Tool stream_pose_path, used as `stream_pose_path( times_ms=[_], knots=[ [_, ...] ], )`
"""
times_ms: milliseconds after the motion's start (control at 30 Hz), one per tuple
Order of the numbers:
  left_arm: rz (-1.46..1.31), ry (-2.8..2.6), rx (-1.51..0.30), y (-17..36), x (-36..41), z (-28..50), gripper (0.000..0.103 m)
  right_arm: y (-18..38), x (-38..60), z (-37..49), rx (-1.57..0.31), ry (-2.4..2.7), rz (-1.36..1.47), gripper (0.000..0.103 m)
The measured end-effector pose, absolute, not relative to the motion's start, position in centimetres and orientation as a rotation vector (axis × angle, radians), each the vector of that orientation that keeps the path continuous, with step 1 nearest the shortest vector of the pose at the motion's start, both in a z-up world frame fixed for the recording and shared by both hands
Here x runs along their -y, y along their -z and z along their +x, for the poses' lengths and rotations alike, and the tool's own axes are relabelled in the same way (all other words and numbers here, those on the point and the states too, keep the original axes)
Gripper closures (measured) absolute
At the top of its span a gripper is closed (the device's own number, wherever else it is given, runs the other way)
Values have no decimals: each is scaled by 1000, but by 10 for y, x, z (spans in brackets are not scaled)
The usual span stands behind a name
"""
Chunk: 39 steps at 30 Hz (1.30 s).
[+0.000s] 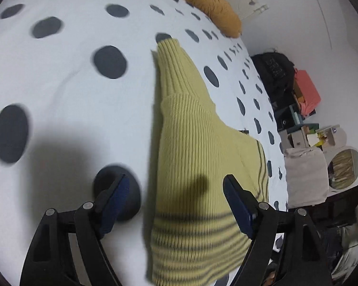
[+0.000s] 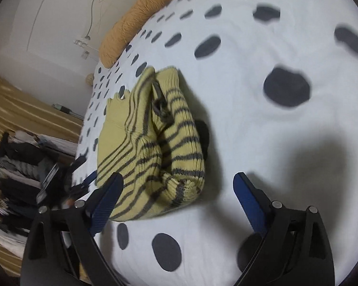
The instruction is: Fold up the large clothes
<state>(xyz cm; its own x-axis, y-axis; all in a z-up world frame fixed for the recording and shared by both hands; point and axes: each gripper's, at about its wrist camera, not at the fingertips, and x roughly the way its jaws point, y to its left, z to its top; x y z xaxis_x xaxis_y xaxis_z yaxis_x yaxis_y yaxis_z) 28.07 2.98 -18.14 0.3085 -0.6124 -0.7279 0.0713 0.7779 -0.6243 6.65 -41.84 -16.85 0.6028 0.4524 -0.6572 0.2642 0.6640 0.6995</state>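
the yellow striped sweater [image 1: 193, 166] lies folded on the dotted bedsheet [image 1: 59, 83], below the orange pillow [image 1: 202, 2]. left gripper [image 1: 176, 202] hovers over the sweater's striped hem — jaws wide apart, empty. right gripper [image 2: 176, 197] gapes wide too, holding nothing, the sweater [image 2: 155, 147] just ahead of its left finger.

Faint pale lettering marks a black bag [image 1: 273, 71] beside the bed [image 1: 59, 83] (too blurred to read); no other text shows in either view.
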Motion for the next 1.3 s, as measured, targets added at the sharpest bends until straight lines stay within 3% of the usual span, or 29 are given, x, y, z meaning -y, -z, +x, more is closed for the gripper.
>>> stream_pose_path(
  times_ms=[267,300,333,433,533,767,867,967,1033,1167,1300],
  knots=[
    [-308,460,-1258,196,46,354,24,196,370,120,-1027,-193,747,12],
    [-269,438,-1260,197,53,358,38,193,357,128,-1047,-169,650,13],
    [-222,406,-1254,196,58,360,50,191,351,131,-1050,-158,606,21],
    [-149,363,-1230,191,66,361,66,180,341,135,-1070,-119,551,40],
    [-175,360,-1170,175,59,354,71,164,339,127,-1034,-127,557,50],
    [-210,415,-1029,93,29,309,74,127,329,94,-918,-266,839,54],
    [-109,377,-1062,102,11,294,72,133,304,74,-956,-296,852,54],
    [-122,286,-1197,164,-15,305,67,190,281,70,-1111,-191,741,52],
    [-151,316,-1217,179,-22,314,64,206,281,70,-1093,-207,736,50],
    [-146,293,-1164,149,-23,342,64,171,282,71,-1089,-166,610,40],
    [-167,187,-1048,104,-49,383,65,131,290,58,-1043,-22,455,40]
  ],
)
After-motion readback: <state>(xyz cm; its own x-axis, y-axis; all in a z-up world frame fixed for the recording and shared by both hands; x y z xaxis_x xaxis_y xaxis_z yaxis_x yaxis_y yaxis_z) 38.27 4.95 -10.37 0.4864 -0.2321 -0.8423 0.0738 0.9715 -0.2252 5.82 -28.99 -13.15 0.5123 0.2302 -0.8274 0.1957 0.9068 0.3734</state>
